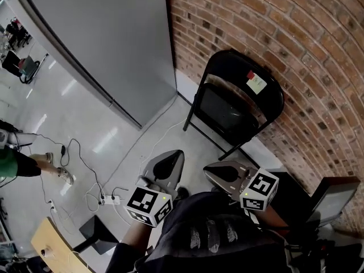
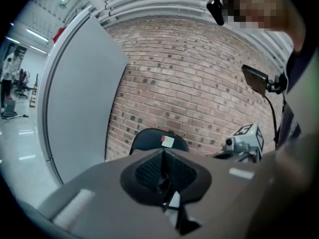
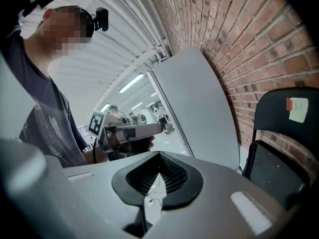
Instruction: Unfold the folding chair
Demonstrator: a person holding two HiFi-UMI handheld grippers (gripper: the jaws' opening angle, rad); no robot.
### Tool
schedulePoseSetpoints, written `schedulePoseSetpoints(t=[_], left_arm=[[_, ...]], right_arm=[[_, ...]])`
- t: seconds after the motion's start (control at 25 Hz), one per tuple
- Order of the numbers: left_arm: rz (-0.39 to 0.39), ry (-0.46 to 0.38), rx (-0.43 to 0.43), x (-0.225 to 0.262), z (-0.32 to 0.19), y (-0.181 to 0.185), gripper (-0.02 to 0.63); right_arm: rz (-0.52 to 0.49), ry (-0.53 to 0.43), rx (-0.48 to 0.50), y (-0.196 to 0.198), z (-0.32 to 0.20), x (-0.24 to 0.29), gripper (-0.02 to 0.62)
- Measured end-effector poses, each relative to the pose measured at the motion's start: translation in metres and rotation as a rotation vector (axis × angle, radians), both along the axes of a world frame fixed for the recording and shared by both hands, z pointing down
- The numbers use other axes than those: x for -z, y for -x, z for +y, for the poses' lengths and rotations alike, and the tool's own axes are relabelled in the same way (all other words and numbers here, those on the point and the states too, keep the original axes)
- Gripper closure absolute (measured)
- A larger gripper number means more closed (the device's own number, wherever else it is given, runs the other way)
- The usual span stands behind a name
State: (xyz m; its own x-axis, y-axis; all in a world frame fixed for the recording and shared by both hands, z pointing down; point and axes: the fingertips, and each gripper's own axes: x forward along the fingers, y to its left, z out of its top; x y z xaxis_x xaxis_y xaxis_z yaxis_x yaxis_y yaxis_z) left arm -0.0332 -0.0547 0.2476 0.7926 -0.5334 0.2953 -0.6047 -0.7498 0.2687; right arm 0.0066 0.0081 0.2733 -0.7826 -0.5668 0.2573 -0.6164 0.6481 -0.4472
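Left gripper view: folding chair [image 2: 147,140] mostly hidden.

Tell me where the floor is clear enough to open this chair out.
Bare white floor lies just before the folded black metal chair, bordered by the grey wall panel and the red brick wall. Crowded to the left: thin cables and a white power strip.

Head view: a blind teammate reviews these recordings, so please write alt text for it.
A black folding chair, folded, with a paper note on its backrest, stands against a brick wall. Below it, the left gripper and right gripper, both shut and empty, point toward the chair without touching it.
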Motion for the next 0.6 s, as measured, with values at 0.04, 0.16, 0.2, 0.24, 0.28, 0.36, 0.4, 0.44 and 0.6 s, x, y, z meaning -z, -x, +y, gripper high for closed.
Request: schedulePoseSetpoints(t=[0.04, 0.16, 0.2, 0.24, 0.28, 0.36, 0.4, 0.44, 0.6], left_arm=[[-0.007, 0.009, 0.013, 0.0, -0.002, -0.006, 0.604], [-0.022, 0.001, 0.042, 0.009, -0.012, -0.027, 0.604], [-0.033, -0.009, 0.045, 0.012, -0.015, -0.035, 0.604], [-0.047, -0.015, 0.045, 0.015, -0.017, -0.043, 0.604], [-0.061, -0.016, 0.043, 0.015, -0.019, -0.051, 0.604], [-0.086, -0.009, 0.041, 0.014, -0.02, -0.066, 0.604], [-0.096, -0.005, 0.039, 0.013, -0.02, -0.075, 0.604], [-0.105, -0.003, 0.035, 0.013, -0.02, -0.084, 0.605], [-0.141, 0.002, -0.008, 0.01, -0.016, -0.126, 0.604]], right_arm=[[-0.015, -0.002, 0.003, -0.009, -0.003, 0.0, 0.594], [-0.061, 0.011, 0.005, -0.037, -0.014, -0.006, 0.594], [-0.076, 0.017, 0.008, -0.044, -0.017, -0.008, 0.594], [-0.089, 0.02, 0.012, -0.051, -0.019, -0.01, 0.594], [-0.098, 0.021, 0.015, -0.056, -0.021, -0.011, 0.594], [-0.107, 0.015, 0.022, -0.069, -0.023, -0.012, 0.594], [-0.11, 0.011, 0.023, -0.077, -0.024, -0.012, 0.594], [-0.115, 0.007, 0.021, -0.085, -0.024, -0.013, 0.594], [-0.119, -0.006, -0.02, -0.127, -0.025, -0.017, 0.594]])
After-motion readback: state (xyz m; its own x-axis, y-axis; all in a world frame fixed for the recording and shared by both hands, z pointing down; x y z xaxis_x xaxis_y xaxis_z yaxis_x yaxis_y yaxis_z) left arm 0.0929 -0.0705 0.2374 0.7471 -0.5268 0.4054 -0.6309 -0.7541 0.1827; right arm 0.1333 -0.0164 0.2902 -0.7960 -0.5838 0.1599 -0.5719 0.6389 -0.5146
